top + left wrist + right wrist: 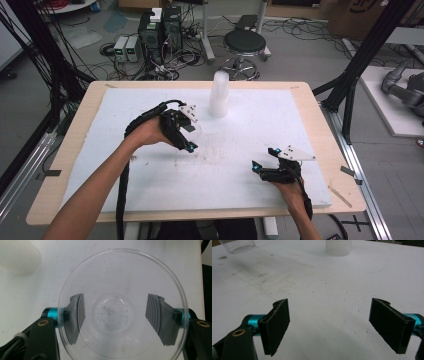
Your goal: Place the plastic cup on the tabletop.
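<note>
I am holding a clear plastic cup (121, 307) in my left claw (186, 131), jaws pinching its sides, above the white board (150, 175) left of centre. The stack of cups (219, 95) is standing upright farther off and slightly right, nearer this hand. My right claw (264, 161) is resting near-right, jaws spread, holding nothing.

No legible text, label, brand, number or sign found in any view. A cardboard box (361, 12) at the far right carries dark printing, cut off and too blurred to read.
</note>
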Tool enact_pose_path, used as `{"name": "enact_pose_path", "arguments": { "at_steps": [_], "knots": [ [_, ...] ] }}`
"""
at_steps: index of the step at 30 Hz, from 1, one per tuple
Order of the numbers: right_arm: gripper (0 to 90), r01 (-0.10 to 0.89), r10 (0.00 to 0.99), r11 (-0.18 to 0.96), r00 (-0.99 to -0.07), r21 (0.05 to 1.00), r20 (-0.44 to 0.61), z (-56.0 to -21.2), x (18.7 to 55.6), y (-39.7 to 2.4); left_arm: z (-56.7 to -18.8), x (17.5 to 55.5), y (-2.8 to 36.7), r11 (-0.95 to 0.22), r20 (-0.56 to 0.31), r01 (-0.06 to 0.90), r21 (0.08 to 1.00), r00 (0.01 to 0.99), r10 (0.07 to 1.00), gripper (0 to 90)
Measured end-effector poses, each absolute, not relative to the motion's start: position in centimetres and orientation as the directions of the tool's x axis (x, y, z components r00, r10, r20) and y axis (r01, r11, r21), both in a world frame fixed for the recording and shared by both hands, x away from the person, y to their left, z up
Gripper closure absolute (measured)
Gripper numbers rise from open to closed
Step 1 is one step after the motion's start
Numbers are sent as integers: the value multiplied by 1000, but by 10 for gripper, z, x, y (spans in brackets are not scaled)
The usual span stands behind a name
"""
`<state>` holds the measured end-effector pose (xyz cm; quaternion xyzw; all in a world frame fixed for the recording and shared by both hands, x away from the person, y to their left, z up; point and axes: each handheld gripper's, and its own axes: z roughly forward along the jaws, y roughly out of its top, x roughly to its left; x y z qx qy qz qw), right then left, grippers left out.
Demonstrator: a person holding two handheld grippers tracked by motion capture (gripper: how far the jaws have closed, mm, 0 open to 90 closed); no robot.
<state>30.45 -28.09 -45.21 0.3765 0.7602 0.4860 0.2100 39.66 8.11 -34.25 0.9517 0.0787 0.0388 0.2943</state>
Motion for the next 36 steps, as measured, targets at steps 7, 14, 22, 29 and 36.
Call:
{"name": "enact_pose_path", "arguments": {
  "at_steps": [7, 14, 22, 29, 36],
  "knots": [
    [165, 377, 778, 243, -626, 894, 53, -452, 306, -281, -347, 401, 80, -825, 28, 138, 548, 983, 183, 318],
    [165, 381, 774, 252, -631, 890, 50, -452, 306, -280, -362, 408, 71, -847, 21, 150, 509, 982, 186, 318],
    [165, 378, 774, 251, -632, 891, 50, -452, 306, -280, -376, 411, 66, -849, 4, 162, 503, 982, 190, 318],
    [165, 380, 774, 253, -631, 890, 50, -452, 306, -280, -391, 409, 64, -855, -6, 172, 489, 981, 194, 318],
    [165, 385, 775, 252, -630, 888, 53, -453, 307, -280, -393, 407, 66, -847, -5, 175, 502, 980, 199, 319]
  ]
}}
